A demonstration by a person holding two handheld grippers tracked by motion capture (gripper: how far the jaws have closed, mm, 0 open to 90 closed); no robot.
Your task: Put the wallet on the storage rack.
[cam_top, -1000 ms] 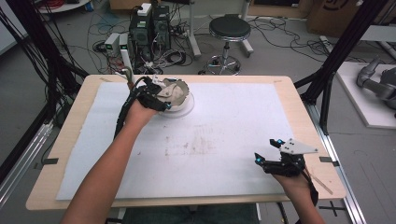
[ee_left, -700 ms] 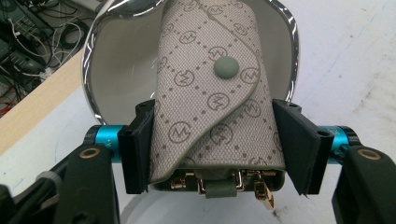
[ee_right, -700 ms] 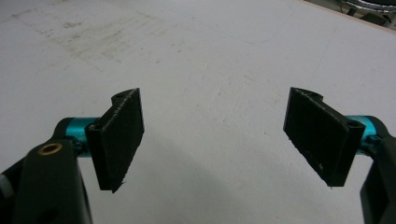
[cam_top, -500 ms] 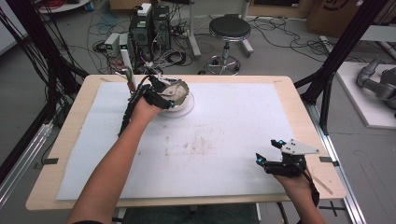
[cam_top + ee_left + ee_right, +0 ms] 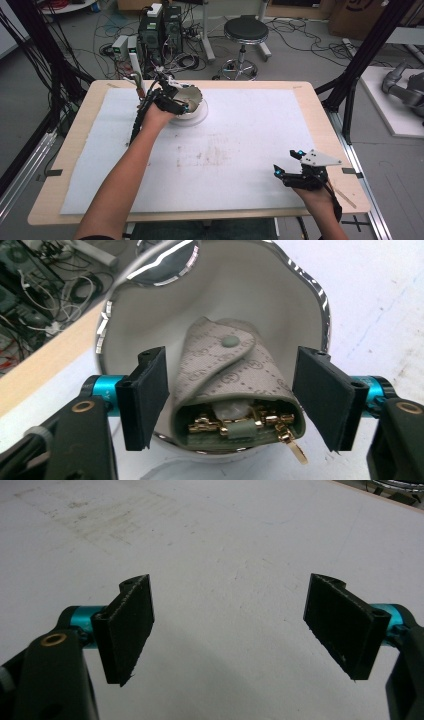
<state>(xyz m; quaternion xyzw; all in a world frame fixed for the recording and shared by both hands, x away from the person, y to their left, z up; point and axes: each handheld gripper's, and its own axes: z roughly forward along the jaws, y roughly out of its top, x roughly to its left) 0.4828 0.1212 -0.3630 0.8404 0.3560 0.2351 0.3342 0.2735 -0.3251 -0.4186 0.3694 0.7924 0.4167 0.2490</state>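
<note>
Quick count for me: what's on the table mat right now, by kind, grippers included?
Grippers: 2 (left gripper, jaws just opened; right gripper)
Bowls: 1 (silver-rimmed bowl)
Pouches: 1 (beige key pouch, inside the bowl, between the left jaws, untouched)
Total: 4

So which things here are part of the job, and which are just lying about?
Part of the job:
- beige key pouch
- silver-rimmed bowl holding it
- left hand-held gripper, jaws just opened, pouch between them

Lying about:
- right hand-held gripper, open over bare mat
- stool
- computer boxes
</note>
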